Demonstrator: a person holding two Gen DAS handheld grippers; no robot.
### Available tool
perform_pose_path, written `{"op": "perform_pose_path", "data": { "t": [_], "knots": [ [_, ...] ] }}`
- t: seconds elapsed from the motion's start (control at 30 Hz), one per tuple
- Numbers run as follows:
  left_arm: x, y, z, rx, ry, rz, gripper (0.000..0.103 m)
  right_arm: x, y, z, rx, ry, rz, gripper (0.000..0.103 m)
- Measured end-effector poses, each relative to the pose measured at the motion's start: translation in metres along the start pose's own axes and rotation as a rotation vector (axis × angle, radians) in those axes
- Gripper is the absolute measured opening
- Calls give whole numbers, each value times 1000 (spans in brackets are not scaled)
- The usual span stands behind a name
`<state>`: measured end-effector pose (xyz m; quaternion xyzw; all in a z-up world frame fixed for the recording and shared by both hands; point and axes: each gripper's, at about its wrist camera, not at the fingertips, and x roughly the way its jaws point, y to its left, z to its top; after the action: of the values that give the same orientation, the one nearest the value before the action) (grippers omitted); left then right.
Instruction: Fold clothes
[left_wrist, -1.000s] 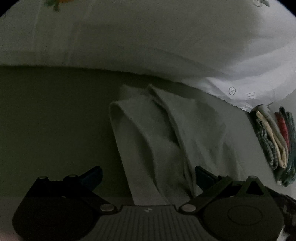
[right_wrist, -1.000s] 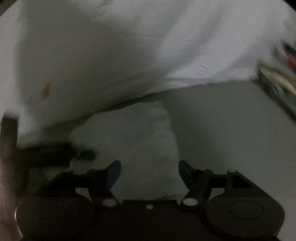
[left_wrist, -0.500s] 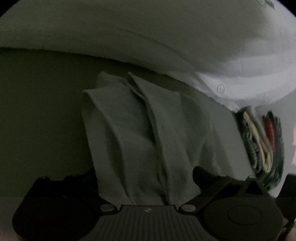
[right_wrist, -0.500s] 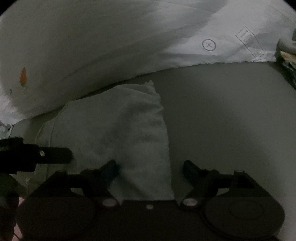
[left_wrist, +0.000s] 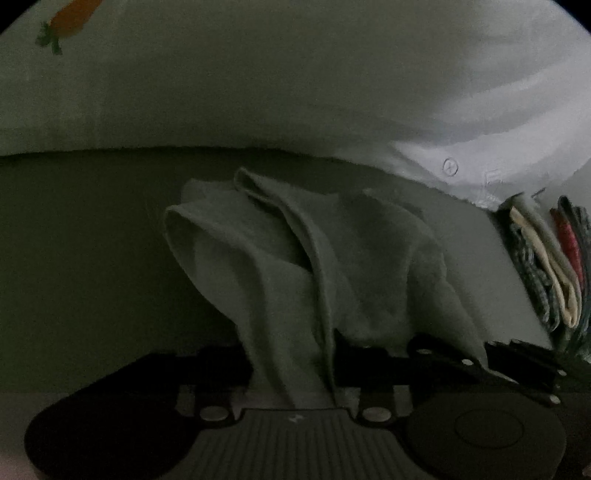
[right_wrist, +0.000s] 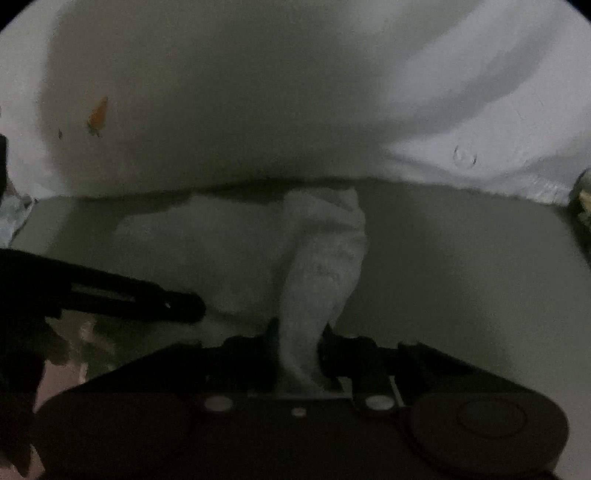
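The towel (left_wrist: 280, 266) is plain pale grey-green. Behind it, the white sheet (left_wrist: 258, 92) carries an orange carrot print (left_wrist: 70, 16) with green leaves. The stack of folded clothes (left_wrist: 546, 266) shows green check, cream and red.

Black tool (left_wrist: 293, 363) bodies, ribbed plate, silver screws.

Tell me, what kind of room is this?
Probably a bedroom or laundry corner at home. A big white carrot-print sheet or duvet is heaped behind, a stack of folded clothes sits at the right edge, and a pale towel-like cloth lies on the flat surface.
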<state>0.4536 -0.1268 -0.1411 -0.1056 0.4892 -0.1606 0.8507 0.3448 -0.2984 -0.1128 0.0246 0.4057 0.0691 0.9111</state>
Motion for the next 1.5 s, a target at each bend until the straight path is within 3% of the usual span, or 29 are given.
{"op": "perform_pose_path", "data": {
  "t": [0.23,0.4,0.57,0.77,0.9,1.1,1.2,1.27,1.3,1.33,1.37,1.43,1.5],
  "knots": [
    [-60,-43,-2,34,-111,-78,32,-85,5,10,-108,-154,-98,19],
    [-107,-96,-7,101,-198,-161,32,-161,-16,4,-95,-279,-182,19],
    [-129,-160,-13,152,-230,-275,32,-229,-50,-6,-110,-370,-305,20],
    [-129,-258,-24,245,-248,-383,32,-276,-137,-18,-68,-432,-415,20],
    [-110,-343,-23,262,-263,-425,32,-297,-221,-18,-43,-485,-463,20],
    [-74,-471,-3,287,-324,-436,32,-315,-365,10,-18,-547,-467,20],
    [-43,-528,16,307,-357,-407,32,-296,-442,33,-6,-561,-425,21],
    [-12,-558,27,327,-354,-352,34,-271,-485,40,-1,-519,-418,26],
    [5,-569,30,340,-346,-307,37,-259,-500,40,-5,-490,-426,42],
    [30,-578,33,343,-322,-241,43,-246,-515,40,-10,-461,-435,65],
    [54,-584,34,342,-282,-180,46,-234,-530,40,-15,-432,-443,70],
    [93,-582,35,363,-179,-71,45,-209,-561,40,-25,-374,-459,68],
    [104,-566,34,346,-178,15,47,-199,-576,36,-40,-363,-470,69]
  ]
}}
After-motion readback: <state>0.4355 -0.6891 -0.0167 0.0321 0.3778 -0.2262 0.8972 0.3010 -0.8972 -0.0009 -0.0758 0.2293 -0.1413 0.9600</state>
